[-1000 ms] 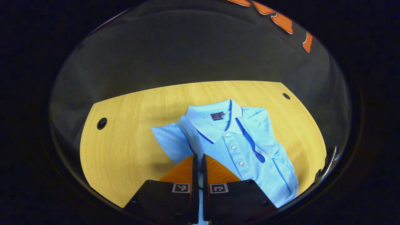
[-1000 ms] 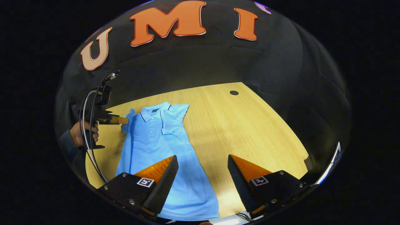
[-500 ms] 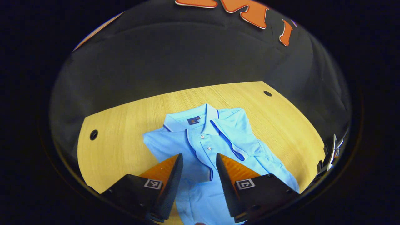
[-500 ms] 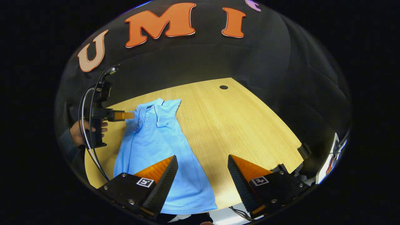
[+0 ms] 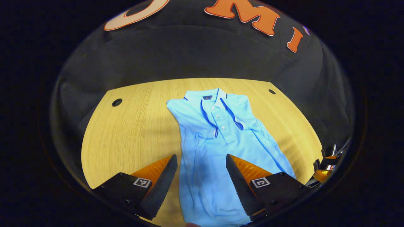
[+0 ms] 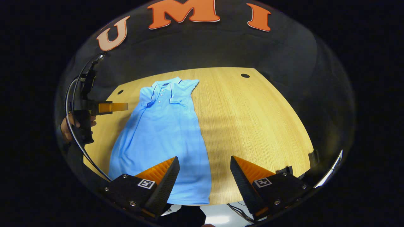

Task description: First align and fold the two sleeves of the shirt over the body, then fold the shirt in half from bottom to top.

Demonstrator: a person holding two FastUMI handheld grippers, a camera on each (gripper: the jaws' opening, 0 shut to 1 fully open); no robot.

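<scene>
Shirt flat on tabletop, both sleeves folded in, long axis collar at far edge to hem at near edge. Hem just ahead of right gripper, nearer; jaws apart, empty. Left gripper above lower body, jaws apart.

The small label inside the shirt collar is too small to read.
</scene>
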